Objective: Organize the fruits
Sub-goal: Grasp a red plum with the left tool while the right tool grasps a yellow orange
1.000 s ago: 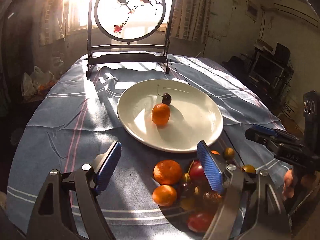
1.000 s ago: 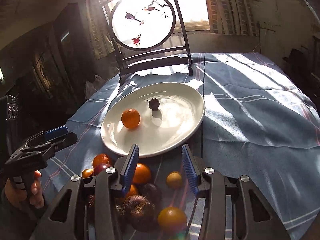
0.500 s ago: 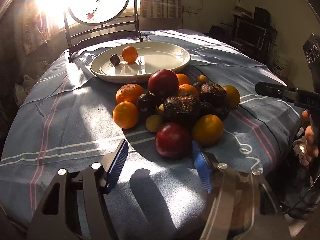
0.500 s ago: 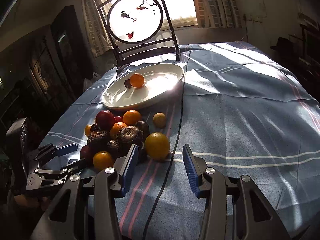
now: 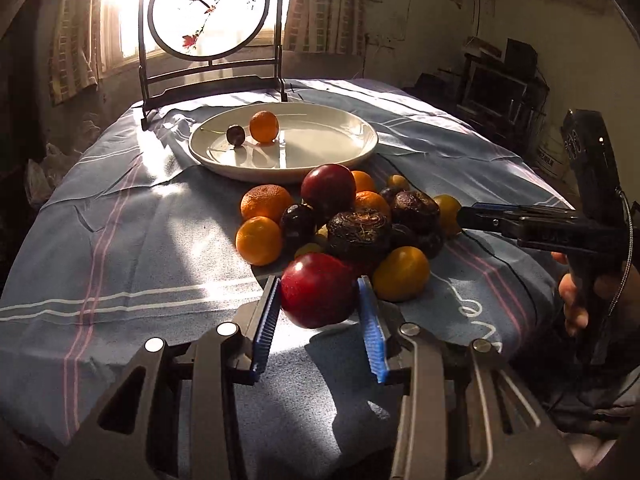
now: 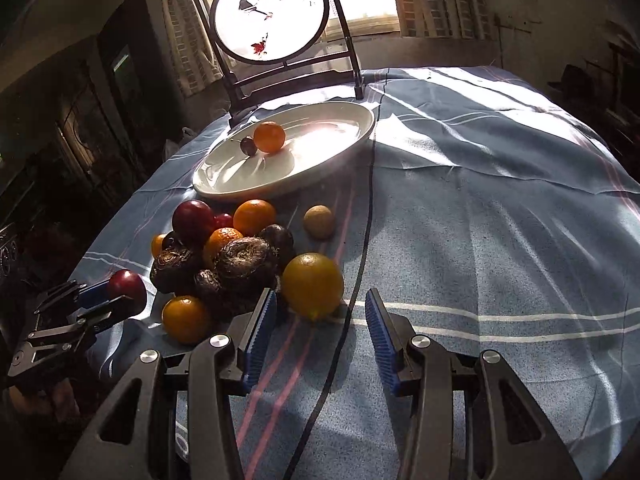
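A person's left gripper is clamping its two blue-padded fingers against both sides of a red apple at the near edge of a fruit pile on a table draped in a blue striped cloth. The apple is appearing slightly raised off the cloth, though that is hard to confirm. The right gripper is hovering with its fingers spread wide and holding nothing, a yellow-orange citrus sitting just beyond its tips.

A white plate is lying just behind the pile, toward the window, and is holding two things: one orange mandarin and one small dark cherry, side by side near its left rim. Behind the plate, a round painted screen in a dark frame is standing upright against the sunlit window.

In the pile in front of the plate, a second red apple is sitting on top, three dark brown water chestnuts are clustering at the middle, and at least four orange mandarins are lying around them, two on the pile's left side. One pale round fruit is lying apart from the pile, near the plate's front rim. A black cable is running across the cloth beside the plate.
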